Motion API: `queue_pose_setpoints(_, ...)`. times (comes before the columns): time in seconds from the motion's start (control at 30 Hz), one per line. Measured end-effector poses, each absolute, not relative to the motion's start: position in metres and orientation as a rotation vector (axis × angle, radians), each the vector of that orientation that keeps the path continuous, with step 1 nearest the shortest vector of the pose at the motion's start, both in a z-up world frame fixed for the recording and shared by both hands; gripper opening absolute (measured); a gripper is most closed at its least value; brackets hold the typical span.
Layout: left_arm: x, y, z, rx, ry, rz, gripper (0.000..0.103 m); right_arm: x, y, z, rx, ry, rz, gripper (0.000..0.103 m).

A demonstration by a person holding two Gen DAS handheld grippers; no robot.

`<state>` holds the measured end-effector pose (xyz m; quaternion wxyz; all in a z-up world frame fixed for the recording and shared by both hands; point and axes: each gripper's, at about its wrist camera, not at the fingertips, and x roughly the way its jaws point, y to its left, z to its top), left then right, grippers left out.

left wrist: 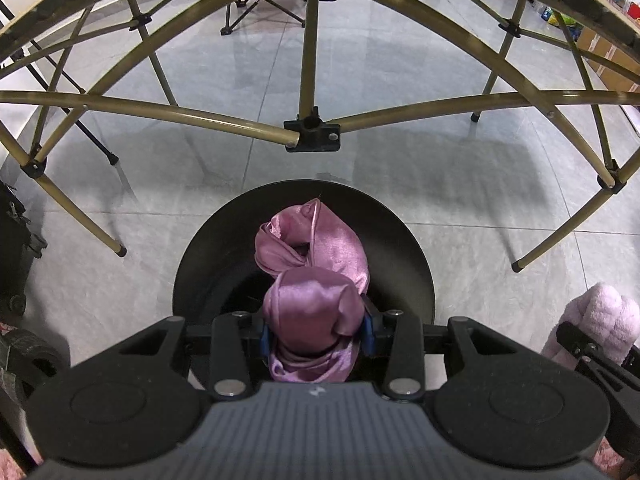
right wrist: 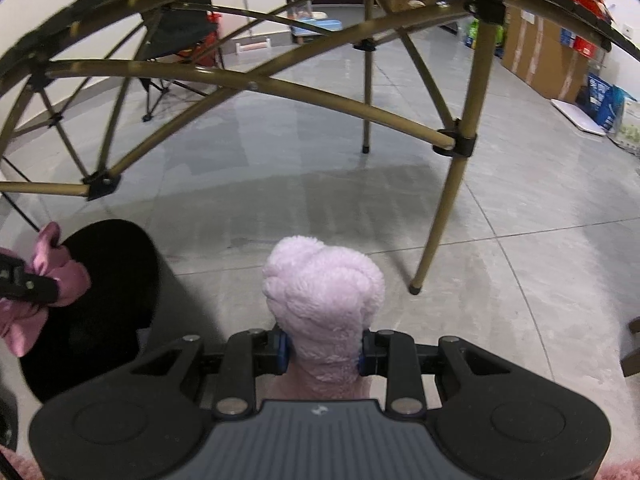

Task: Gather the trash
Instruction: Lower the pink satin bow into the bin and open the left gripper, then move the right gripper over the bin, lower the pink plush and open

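Left wrist view: the left gripper has its jaws closed on a bunched pink satin cloth, whose free end hangs over the open mouth of a round black bin standing on the grey tiled floor. Beyond the bin stands a folding frame of tan metal tubes with black joints. At the right edge, a pale pink fluffy cloth shows beside a black finger of the other gripper.

Right wrist view: the right gripper has its jaws closed on the fluffy cloth, held above bare floor, to the right of the bin and apart from it. The satin cloth appears at the left edge, over the bin. Cardboard boxes stand against the far wall.
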<state>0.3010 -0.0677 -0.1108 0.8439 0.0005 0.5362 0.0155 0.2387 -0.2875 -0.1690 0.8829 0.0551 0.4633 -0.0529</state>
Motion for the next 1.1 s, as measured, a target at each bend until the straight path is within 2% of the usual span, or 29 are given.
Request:
queue_pose_setpoints(0.27, 0.311, -0.070, -0.117, -0.005, 1.150, 0.044, 0.040, 0.243, -0.294, -0.178, 0.119, 0.988, -0.131, 0.028)
queue_pose_setpoints(0.33, 0.311, -0.071, -0.118, 0.000, 1.152, 0.048, 0.042, 0.243, -0.294, -0.178, 0.120, 0.989, -0.130, 0.028)
queue_pose_setpoints(0.43, 0.313, -0.072, -0.118, 0.013, 1.150, 0.062, 0.051, 0.243, -0.295, -0.178, 0.121, 0.986, -0.126, 0.028)
queue_pose_setpoints(0.47, 0.312, -0.072, -0.118, 0.015, 1.150, 0.067, 0.064, 0.242, -0.295, -0.178, 0.121, 0.985, -0.124, 0.028)
queue_pose_setpoints(0.5, 0.312, -0.071, -0.118, 0.017, 1.151, 0.077, 0.085, 0.242, -0.294, -0.177, 0.120, 0.984, -0.123, 0.028)
queue_pose_setpoints(0.57, 0.311, -0.069, -0.118, 0.017, 1.148, 0.110, 0.103, 0.241, -0.295, -0.178, 0.119, 0.984, -0.123, 0.028)
queue_pose_setpoints(1.1, 0.306, -0.060, -0.116, 0.015, 1.151, 0.136, 0.103, 0.239, -0.288, -0.176, 0.096, 0.978, -0.092, 0.028)
